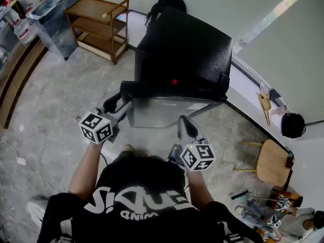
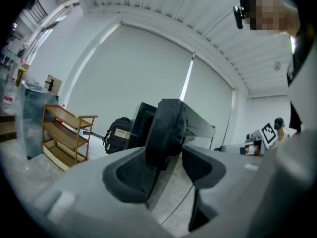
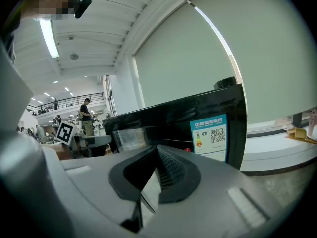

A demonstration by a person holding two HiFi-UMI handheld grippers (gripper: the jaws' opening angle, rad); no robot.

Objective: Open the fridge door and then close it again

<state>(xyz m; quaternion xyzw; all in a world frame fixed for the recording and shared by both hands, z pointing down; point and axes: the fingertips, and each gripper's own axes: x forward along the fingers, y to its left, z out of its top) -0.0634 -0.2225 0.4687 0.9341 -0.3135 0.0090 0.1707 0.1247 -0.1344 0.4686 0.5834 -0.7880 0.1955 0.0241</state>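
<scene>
A small black fridge (image 1: 182,49) stands on the floor in front of me, its grey door (image 1: 167,110) facing me. My left gripper (image 1: 117,103) reaches to the door's left edge. In the left gripper view the thick black door edge (image 2: 166,128) sits between the two pads and my left gripper (image 2: 166,165) is shut on it. The door looks slightly off the cabinet on that side. My right gripper (image 1: 186,125) hovers in front of the door, holding nothing. In the right gripper view my right gripper (image 3: 157,155) is shut, and the fridge (image 3: 173,118) with its blue label (image 3: 210,133) is beyond it.
A wooden shelf unit (image 1: 98,27) and a clear bin (image 1: 53,19) stand at the back left. A black backpack (image 1: 167,4) leans behind the fridge. A wooden chair (image 1: 271,161) and a black bag (image 1: 292,124) are at the right. The window ledge (image 1: 253,80) runs behind.
</scene>
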